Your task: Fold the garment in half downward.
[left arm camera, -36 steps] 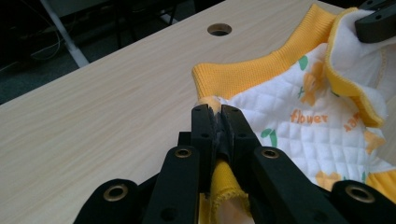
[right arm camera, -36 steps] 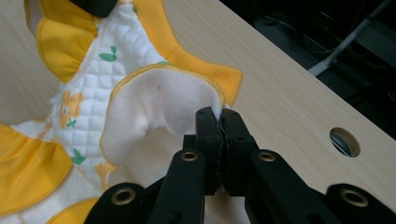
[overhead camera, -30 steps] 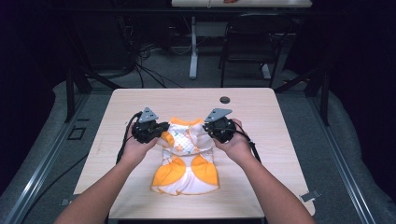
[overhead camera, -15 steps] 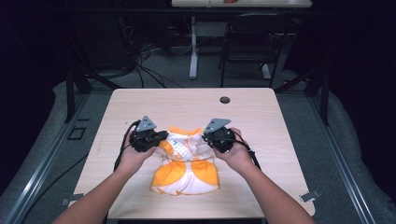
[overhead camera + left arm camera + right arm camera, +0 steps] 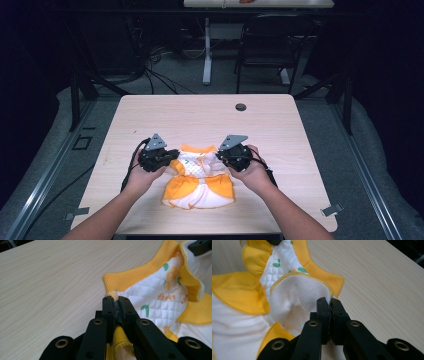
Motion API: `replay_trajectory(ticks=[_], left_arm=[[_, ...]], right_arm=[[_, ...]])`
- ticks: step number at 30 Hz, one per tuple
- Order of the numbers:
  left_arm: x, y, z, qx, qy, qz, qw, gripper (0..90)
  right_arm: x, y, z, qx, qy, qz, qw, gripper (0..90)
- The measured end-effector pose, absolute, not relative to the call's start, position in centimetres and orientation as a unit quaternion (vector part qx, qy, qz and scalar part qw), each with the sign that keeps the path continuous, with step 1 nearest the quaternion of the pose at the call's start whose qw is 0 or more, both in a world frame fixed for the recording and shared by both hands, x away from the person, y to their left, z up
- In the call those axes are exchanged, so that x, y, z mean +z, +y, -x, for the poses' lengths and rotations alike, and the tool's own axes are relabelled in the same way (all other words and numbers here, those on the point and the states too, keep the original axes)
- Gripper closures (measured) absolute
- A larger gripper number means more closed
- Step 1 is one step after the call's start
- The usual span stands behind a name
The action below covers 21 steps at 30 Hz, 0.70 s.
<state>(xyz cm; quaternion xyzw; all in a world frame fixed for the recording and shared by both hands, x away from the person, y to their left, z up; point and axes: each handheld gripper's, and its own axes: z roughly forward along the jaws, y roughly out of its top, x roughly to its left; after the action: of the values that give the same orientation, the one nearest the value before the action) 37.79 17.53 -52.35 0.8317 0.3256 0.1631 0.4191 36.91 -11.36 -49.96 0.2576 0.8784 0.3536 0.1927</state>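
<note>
A light wooden table (image 5: 300, 165) carries a small dark round fitting (image 5: 241, 107), perhaps a cable hole, toward one o'clock. A black chair (image 5: 265, 47) stands beyond, at twelve o'clock.

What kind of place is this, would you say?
Probably a lab or recording workspace: a bare wooden table on a dark floor, loose cables behind it, and a black chair at another desk.

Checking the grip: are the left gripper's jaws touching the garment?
Touching. The left gripper view shows the left gripper with its jaws clamped on the garment's yellow hem.
</note>
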Motion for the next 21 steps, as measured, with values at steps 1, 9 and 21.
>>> replay_trajectory(ticks=[1, 9, 21], left_arm=[[-52.5, 17.6, -37.6, 0.161, 0.325, -0.832, 0.419, 84.1], [-53.4, 17.5, -36.6, 0.153, 0.322, -0.834, 0.422, 84.0], [-53.9, 17.6, -35.2, 0.143, 0.310, -0.839, 0.424, 81.6]], right_arm=[[-50.2, -11.5, -36.5, 0.354, 0.880, -0.254, 0.190, 86.9], [-51.3, -11.7, -35.6, 0.352, 0.882, -0.256, 0.180, 86.9], [-52.3, -11.9, -34.2, 0.368, 0.878, -0.261, 0.160, 86.0]])
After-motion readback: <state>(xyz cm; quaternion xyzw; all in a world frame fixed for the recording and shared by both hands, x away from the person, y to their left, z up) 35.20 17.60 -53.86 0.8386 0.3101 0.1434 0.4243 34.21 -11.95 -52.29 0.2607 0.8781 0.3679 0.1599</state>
